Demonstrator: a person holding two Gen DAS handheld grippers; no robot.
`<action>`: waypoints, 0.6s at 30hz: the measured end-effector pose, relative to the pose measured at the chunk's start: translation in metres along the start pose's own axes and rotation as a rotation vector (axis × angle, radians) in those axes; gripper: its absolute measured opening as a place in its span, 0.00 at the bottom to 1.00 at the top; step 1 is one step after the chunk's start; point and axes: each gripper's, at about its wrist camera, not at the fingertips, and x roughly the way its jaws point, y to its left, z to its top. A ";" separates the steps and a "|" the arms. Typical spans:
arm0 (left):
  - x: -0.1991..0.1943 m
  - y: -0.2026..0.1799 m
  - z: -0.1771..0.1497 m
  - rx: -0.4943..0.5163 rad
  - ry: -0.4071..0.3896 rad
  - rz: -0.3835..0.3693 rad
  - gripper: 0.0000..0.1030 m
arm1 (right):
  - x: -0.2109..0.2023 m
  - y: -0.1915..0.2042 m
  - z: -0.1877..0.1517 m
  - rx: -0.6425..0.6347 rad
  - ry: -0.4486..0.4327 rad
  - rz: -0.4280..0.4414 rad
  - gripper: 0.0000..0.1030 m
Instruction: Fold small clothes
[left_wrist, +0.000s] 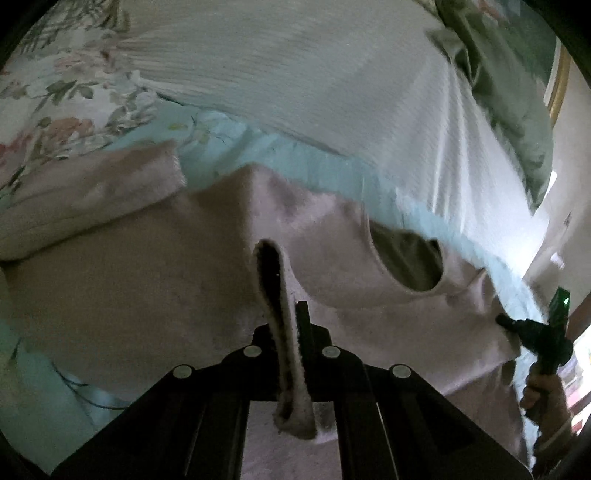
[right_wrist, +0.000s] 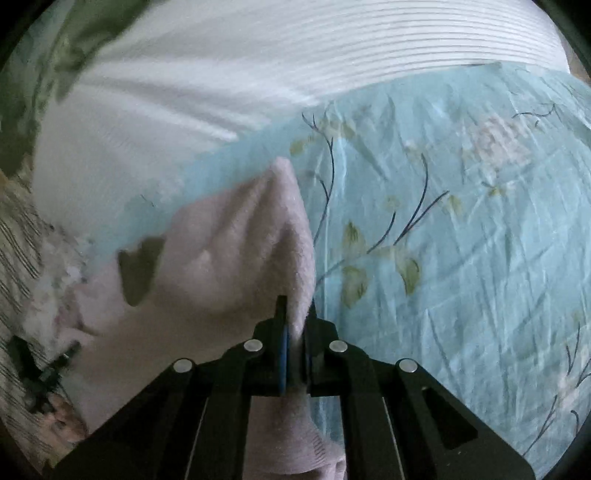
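Observation:
A small pale pink fleece top (left_wrist: 147, 288) lies spread over a light blue floral bedsheet (right_wrist: 443, 229). Its neck opening (left_wrist: 410, 262) shows to the right in the left wrist view. My left gripper (left_wrist: 291, 314) is shut on a fold of the pink top's edge, which hangs down between the fingers. My right gripper (right_wrist: 295, 314) is shut on another edge of the same pink top (right_wrist: 229, 251), lifting it into a ridge. The right gripper also shows in the left wrist view (left_wrist: 506, 321), at the garment's right edge, held by a hand.
A white ribbed pillow (left_wrist: 295, 74) lies behind the garment, also in the right wrist view (right_wrist: 221, 74). A floral cover (left_wrist: 55, 96) is at the upper left, a green pillow (left_wrist: 509, 110) at the upper right. A wall (left_wrist: 569, 166) is at far right.

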 end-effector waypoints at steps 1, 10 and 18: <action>0.004 0.000 -0.001 0.005 0.009 0.006 0.02 | 0.001 0.003 0.000 -0.011 0.002 -0.014 0.07; 0.009 0.010 -0.013 0.004 0.047 0.028 0.03 | -0.025 0.051 -0.019 -0.117 -0.006 0.047 0.40; -0.008 0.022 -0.024 0.003 0.062 0.062 0.12 | -0.024 0.040 -0.038 -0.051 0.040 0.029 0.44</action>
